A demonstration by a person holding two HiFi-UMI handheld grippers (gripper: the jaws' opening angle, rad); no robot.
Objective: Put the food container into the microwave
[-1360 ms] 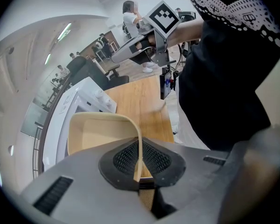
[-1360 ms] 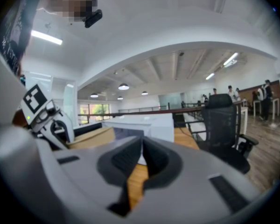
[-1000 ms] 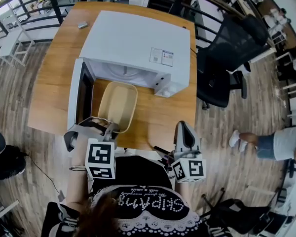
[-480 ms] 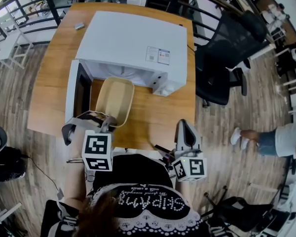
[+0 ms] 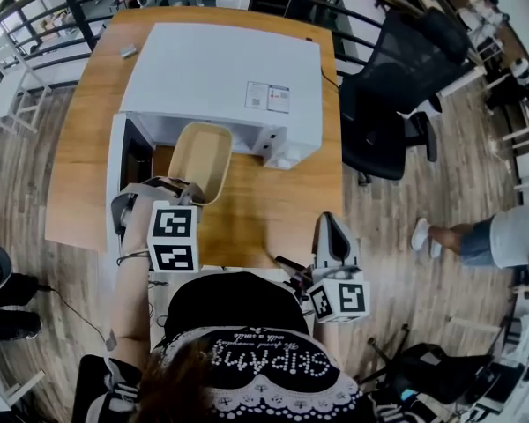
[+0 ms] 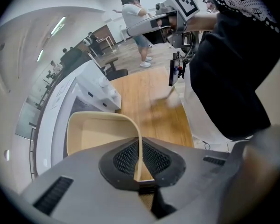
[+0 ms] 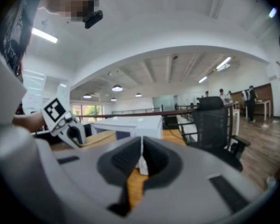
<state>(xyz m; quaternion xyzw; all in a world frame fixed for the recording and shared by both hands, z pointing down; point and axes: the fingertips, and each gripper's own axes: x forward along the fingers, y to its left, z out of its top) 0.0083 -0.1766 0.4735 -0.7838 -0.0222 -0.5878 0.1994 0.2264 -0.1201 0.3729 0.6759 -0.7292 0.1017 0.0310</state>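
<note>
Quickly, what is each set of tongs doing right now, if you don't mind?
Left tongs: closed on the food container rim.
Right tongs: closed, empty.

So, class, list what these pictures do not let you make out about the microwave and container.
Microwave cavity: head view, hidden under its own top.
Top label print: head view, too small.
Food container near end: left gripper view, covered by left claw.

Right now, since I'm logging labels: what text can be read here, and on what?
Sticker on the microwave: print too small to read.
White lettering on the black garment: upside down, blurred, not surely readable.
Marker cubes: square patterns only, no words.
</note>
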